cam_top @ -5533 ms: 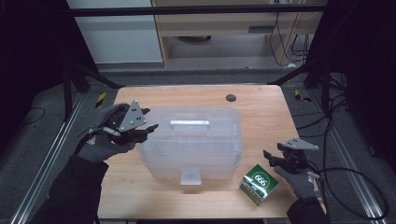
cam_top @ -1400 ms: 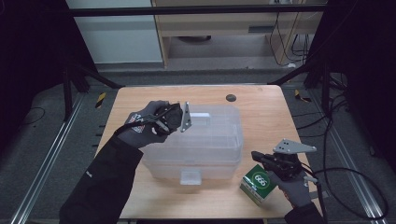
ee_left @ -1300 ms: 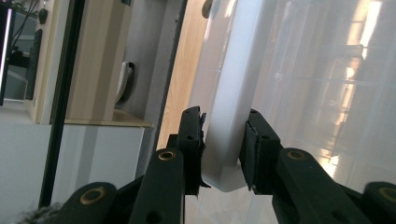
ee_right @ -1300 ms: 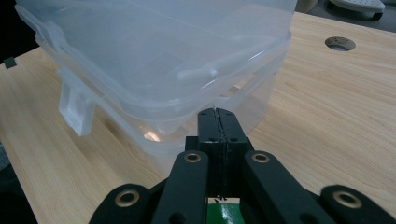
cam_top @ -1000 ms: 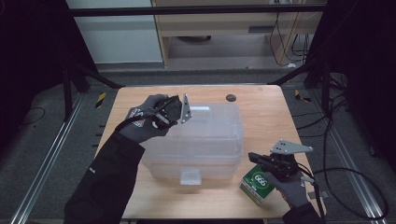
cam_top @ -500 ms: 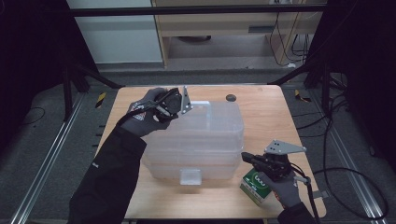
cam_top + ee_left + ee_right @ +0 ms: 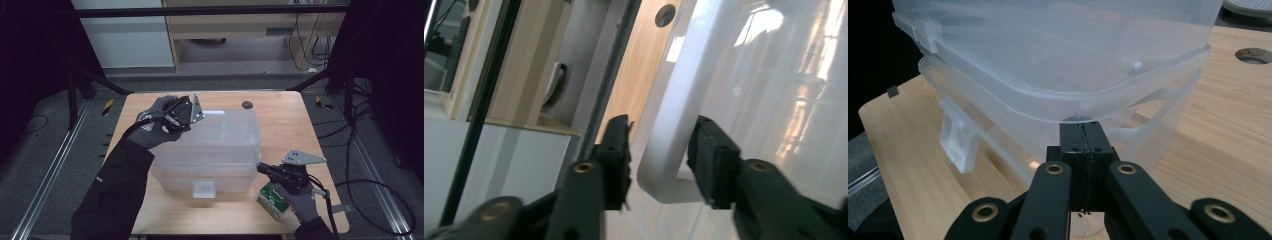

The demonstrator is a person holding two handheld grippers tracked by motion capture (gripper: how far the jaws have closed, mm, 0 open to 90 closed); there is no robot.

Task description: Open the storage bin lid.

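Observation:
A clear plastic storage box point(image 7: 215, 150) stands on the wooden table point(image 7: 295, 125). Its lid point(image 7: 1048, 50) sits slightly raised over the base point(image 7: 1153, 115). My left gripper point(image 7: 197, 120) is at the far left of the lid, its jaws astride the white handle point(image 7: 669, 100). The left gripper point(image 7: 659, 150) has just been opening; a gap shows beside the handle, so it is open. My right gripper point(image 7: 262, 169) is shut and empty, its joined tips point(image 7: 1083, 132) right under the lid's rim at the front right corner. A green carton point(image 7: 272, 197) lies by the right hand.
A clear latch tab point(image 7: 204, 189) hangs at the box's front. A round hole point(image 7: 246, 104) pierces the table at the far side. Dark floor, cables and metal rails surround the table; a cabinet point(image 7: 120, 35) stands behind.
The right gripper has slid left to the box's front right corner. The left hand has shifted a little toward the far side at the handle, and the lid looks lifted.

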